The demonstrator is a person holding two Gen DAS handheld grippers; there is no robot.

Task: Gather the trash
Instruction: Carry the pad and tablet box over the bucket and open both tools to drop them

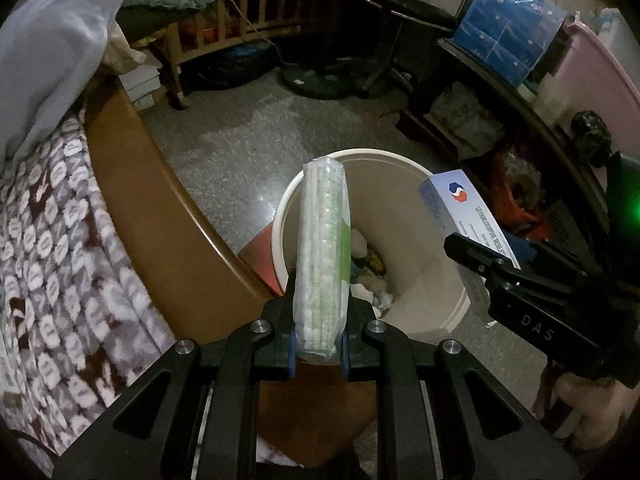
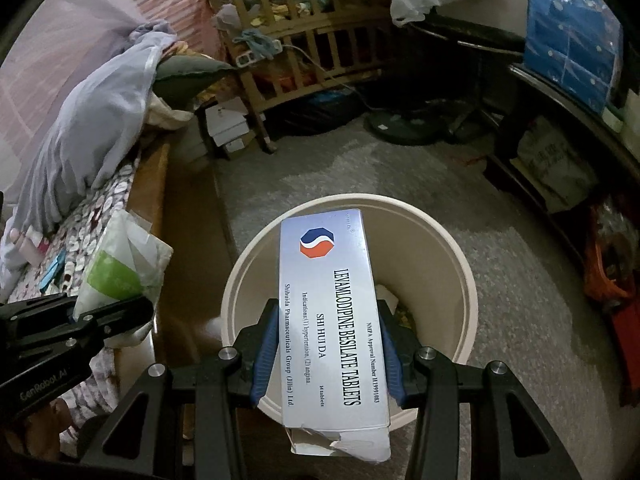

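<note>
L gripper [image 1: 319, 340] clamped on tissue pack [image 1: 323, 256]; R gripper [image 2: 328, 356] clamped on pill box [image 2: 332, 320], both over bin [image 2: 464, 280].

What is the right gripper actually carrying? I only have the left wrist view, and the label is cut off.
Observer: A tablet box labelled levamlodipine besilate tablets, clamped in the right gripper.
Operator: Is the box intact?
Observer: No. The end flap nearest the right wrist camera is torn open.
Operator: Where is it relative to the bin?
Observer: In the right wrist view it lies across the open mouth of the bin.
Operator: And my packet?
Observer: The packet shows a white face with a green patch, left of the bin's rim.
</note>
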